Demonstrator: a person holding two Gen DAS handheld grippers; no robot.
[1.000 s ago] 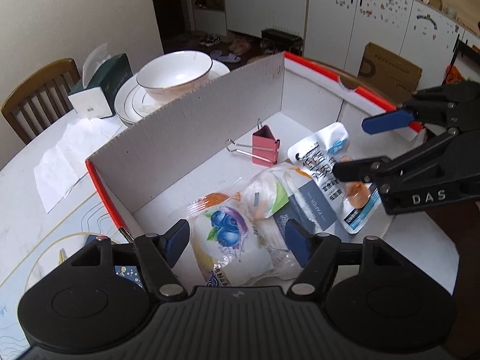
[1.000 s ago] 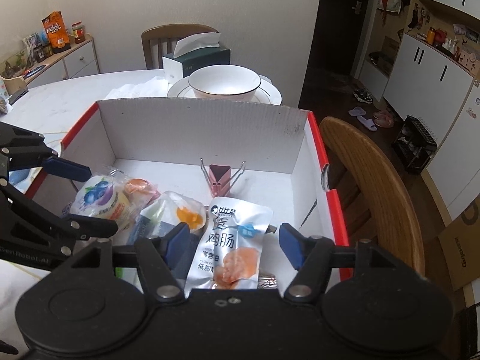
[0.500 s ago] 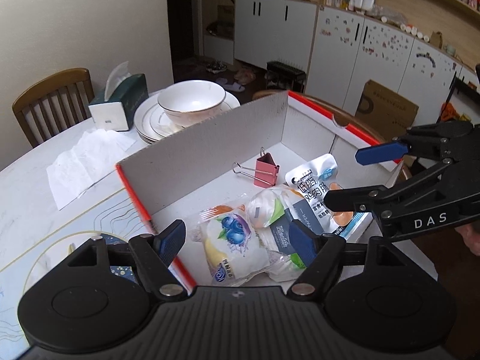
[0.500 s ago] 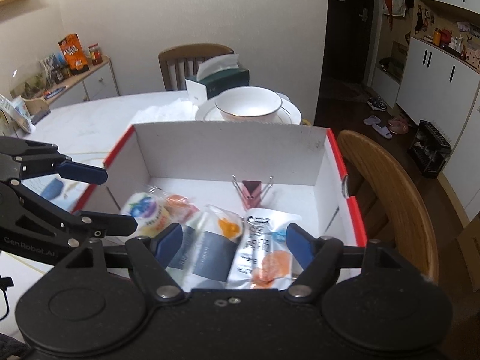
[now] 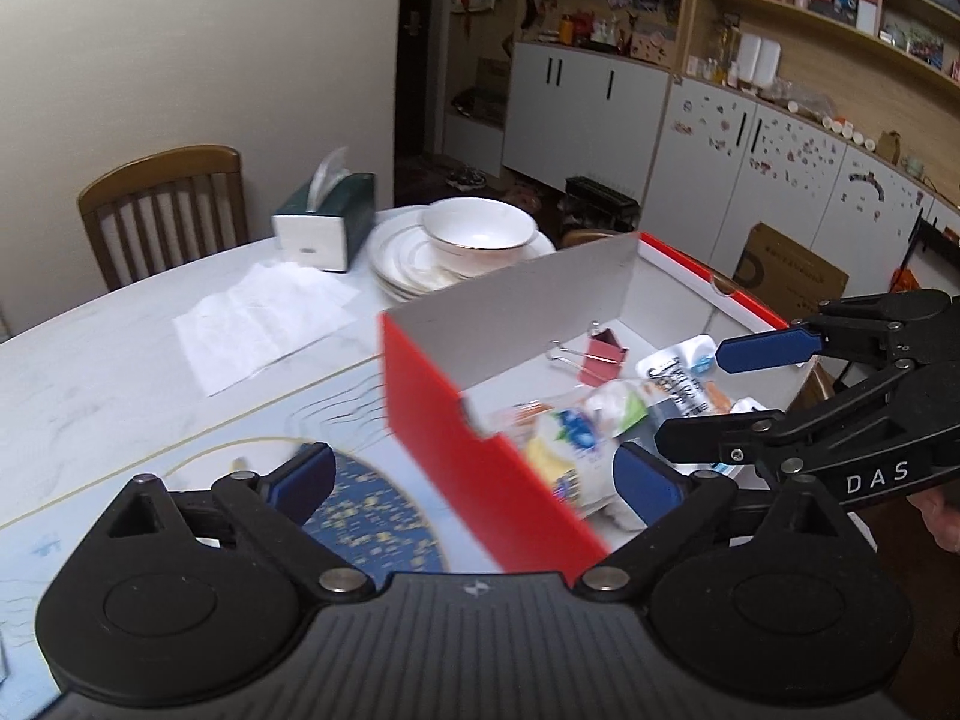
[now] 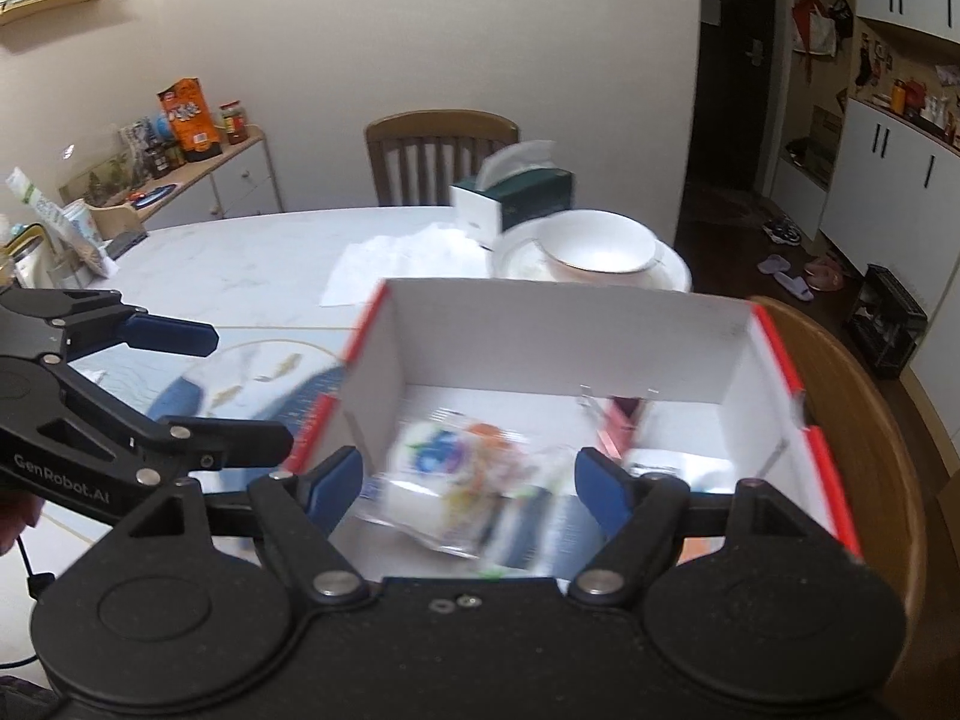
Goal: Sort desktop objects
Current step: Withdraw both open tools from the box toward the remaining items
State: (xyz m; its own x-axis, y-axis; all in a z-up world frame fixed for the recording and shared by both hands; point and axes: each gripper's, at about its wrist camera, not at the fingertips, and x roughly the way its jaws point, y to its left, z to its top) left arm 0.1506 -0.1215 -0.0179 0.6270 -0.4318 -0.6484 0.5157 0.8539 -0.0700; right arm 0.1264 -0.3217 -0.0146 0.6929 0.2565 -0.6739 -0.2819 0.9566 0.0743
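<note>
Left gripper: we see its jaws spread wide, gripping nothing, above the box's near red wall.
Right gripper: we see its jaws spread wide and empty, over the box interior.
Box: red outside, white inside, standing on the table.
Snack packets: we find them lying in the box, blurred.
Binder clip: pink, on the box floor near its far wall.

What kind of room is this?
Probably a home dining room: a marble-look table with wooden chairs, a bowl on stacked plates, and cabinets with cluttered shelves behind.
</note>
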